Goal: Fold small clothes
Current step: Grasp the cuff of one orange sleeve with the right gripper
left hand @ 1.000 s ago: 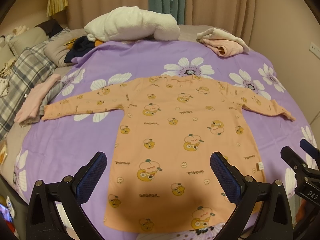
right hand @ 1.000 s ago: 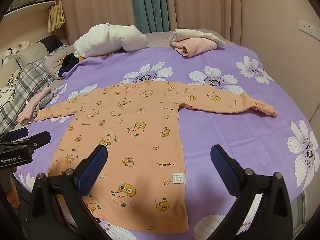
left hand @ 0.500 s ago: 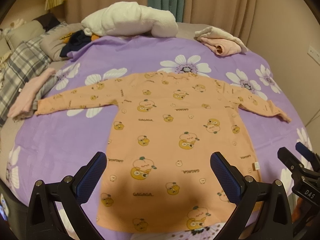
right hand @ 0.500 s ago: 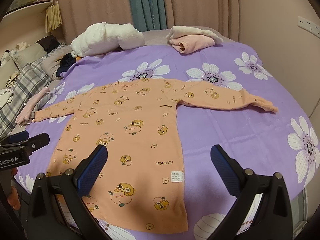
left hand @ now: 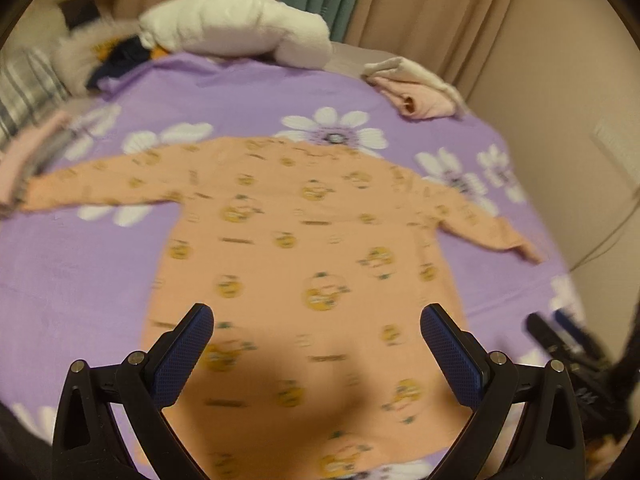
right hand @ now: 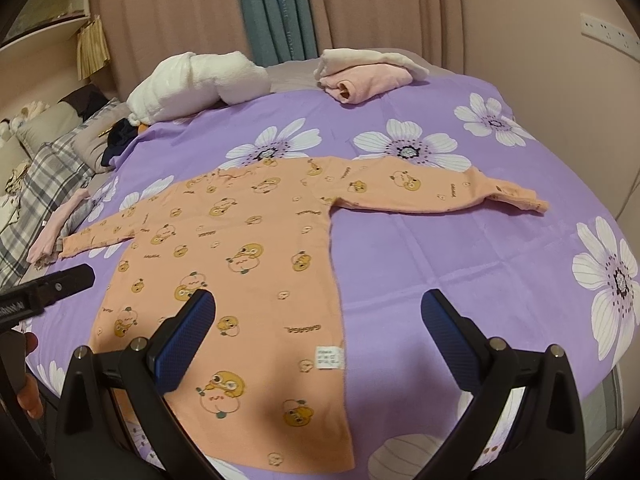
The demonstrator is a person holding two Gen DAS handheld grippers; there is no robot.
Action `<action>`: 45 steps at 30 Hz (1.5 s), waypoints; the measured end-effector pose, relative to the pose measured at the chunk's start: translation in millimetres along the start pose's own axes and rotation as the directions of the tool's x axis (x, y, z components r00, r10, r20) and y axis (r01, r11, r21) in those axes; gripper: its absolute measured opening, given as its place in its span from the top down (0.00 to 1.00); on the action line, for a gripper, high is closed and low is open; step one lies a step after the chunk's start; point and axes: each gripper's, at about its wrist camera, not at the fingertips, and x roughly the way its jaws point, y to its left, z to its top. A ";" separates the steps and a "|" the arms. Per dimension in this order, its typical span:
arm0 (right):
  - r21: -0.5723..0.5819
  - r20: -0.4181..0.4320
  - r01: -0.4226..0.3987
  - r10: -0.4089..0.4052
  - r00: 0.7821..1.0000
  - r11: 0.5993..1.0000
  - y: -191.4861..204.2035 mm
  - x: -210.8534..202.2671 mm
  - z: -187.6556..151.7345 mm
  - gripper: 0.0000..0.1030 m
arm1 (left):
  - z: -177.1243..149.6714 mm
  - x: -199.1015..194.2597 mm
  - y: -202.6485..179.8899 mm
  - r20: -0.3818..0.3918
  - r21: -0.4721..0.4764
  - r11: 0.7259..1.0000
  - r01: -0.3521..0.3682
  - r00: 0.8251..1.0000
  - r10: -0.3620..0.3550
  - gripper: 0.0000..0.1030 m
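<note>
An orange long-sleeved child's top with a yellow cartoon print lies spread flat on the purple flowered bed cover, both sleeves stretched out sideways, hem nearest me. My left gripper hovers open above the lower middle of the top, nothing between its blue pads. My right gripper is open too, over the top's right side seam near the white care label. The left wrist view is blurred by motion. Each gripper shows at the edge of the other's view.
A rolled white blanket and a folded pink and cream garment lie at the far side of the bed. Plaid bedding and pillows are at the left, with a pink cloth beside the left sleeve. Walls and curtains stand behind and at the right.
Both grippers have moved forward and a little higher over the top; the left one is swinging, which blurs its view. Both stay open. The top has not moved.
</note>
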 end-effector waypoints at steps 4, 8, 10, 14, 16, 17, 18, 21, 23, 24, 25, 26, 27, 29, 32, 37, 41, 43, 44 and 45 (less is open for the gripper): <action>0.069 0.005 -0.038 0.038 0.999 0.997 -24.2 7.7 2.3 0.00 | 7.8 10.5 -5.2 0.016 -0.044 0.994 0.098 0.995 -0.098 0.01; 0.253 0.043 -0.198 0.194 0.980 0.947 -73.4 21.9 5.2 0.00 | 17.7 17.1 -14.2 0.052 -0.059 0.976 0.207 0.978 -0.204 0.01; 0.367 0.066 -0.250 0.243 0.968 0.896 -105.1 35.3 5.9 0.00 | 24.0 24.4 -20.8 0.044 -0.048 0.963 0.265 0.964 -0.263 0.01; 0.506 0.077 -0.190 0.176 0.981 0.841 -165.0 65.7 12.0 0.00 | 34.3 48.9 -32.1 -0.027 -0.038 0.949 0.313 0.949 -0.314 0.01; 0.569 0.083 -0.174 0.154 0.985 0.804 -193.9 80.4 16.9 0.00 | 38.6 60.5 -34.6 -0.059 -0.050 0.943 0.328 0.942 -0.331 0.01; 0.611 0.093 -0.188 0.166 0.982 0.769 -208.4 88.6 18.8 0.00 | 41.1 67.1 -35.7 -0.073 -0.060 0.939 0.340 0.936 -0.344 0.01; 0.648 0.100 -0.199 0.177 0.979 0.735 -221.2 96.4 20.5 0.01 | 42.6 70.1 -34.6 -0.076 -0.071 0.935 0.346 0.933 -0.351 0.01; 0.737 0.103 -0.194 0.177 0.979 0.647 -251.9 117.1 26.6 0.08 | 51.1 84.0 -31.6 -0.089 -0.107 0.939 0.327 0.937 -0.337 0.01; 0.773 0.096 -0.183 0.173 0.980 0.608 -264.0 130.3 32.9 0.12 | 55.4 91.1 -30.1 -0.090 -0.118 0.944 0.309 0.943 -0.320 0.01; 0.789 0.094 -0.175 0.166 0.982 0.588 -269.4 134.3 34.4 0.16 | 57.0 93.5 -29.5 -0.092 -0.118 0.947 0.298 0.946 -0.310 0.01; 0.802 0.100 -0.176 0.161 0.982 0.571 -275.2 138.2 37.8 0.16 | 59.1 97.0 -29.1 -0.100 -0.117 0.952 0.282 0.951 -0.294 0.01; 0.808 0.109 -0.180 0.158 0.981 0.561 -279.8 140.1 40.2 0.17 | 60.9 100.5 -28.0 -0.108 -0.115 0.956 0.271 0.953 -0.283 0.01; 0.818 0.110 -0.174 0.148 0.983 0.548 -283.6 143.1 45.0 0.20 | 62.1 103.0 -26.8 -0.112 -0.115 0.959 0.257 0.956 -0.270 0.01; 0.831 0.118 -0.174 0.139 0.983 0.528 -294.2 148.9 48.8 0.27 | 63.6 107.1 -23.7 -0.112 -0.116 0.968 0.222 0.966 -0.235 0.01; 0.858 0.104 -0.153 0.127 0.986 0.489 -306.5 157.8 51.9 0.54 | 64.8 109.5 -15.4 -0.105 -0.126 0.973 0.191 0.973 -0.205 0.01; 0.872 0.061 -0.100 0.096 0.993 0.479 -317.5 168.2 49.9 0.90 | 68.1 108.3 2.2 -0.096 -0.135 0.983 0.128 0.985 -0.141 0.01; 0.818 0.074 -0.093 0.058 0.996 0.568 -307.8 154.5 66.4 0.92 | 70.1 102.9 18.2 -0.080 -0.145 0.983 0.108 0.989 -0.121 0.01; 0.762 0.086 -0.084 0.029 0.996 0.642 -296.1 143.2 84.7 0.92 | 71.3 98.4 26.4 -0.067 -0.146 0.984 0.105 0.991 -0.116 0.01; 0.735 0.091 -0.081 0.021 0.996 0.673 -289.8 138.8 92.9 0.92 | 71.9 94.5 30.4 -0.055 -0.144 0.984 0.102 0.992 -0.111 0.01; 0.703 0.097 -0.078 0.013 0.995 0.706 -281.5 134.1 102.4 0.92 | 72.0 91.2 33.2 -0.046 -0.141 0.985 0.102 0.993 -0.110 0.01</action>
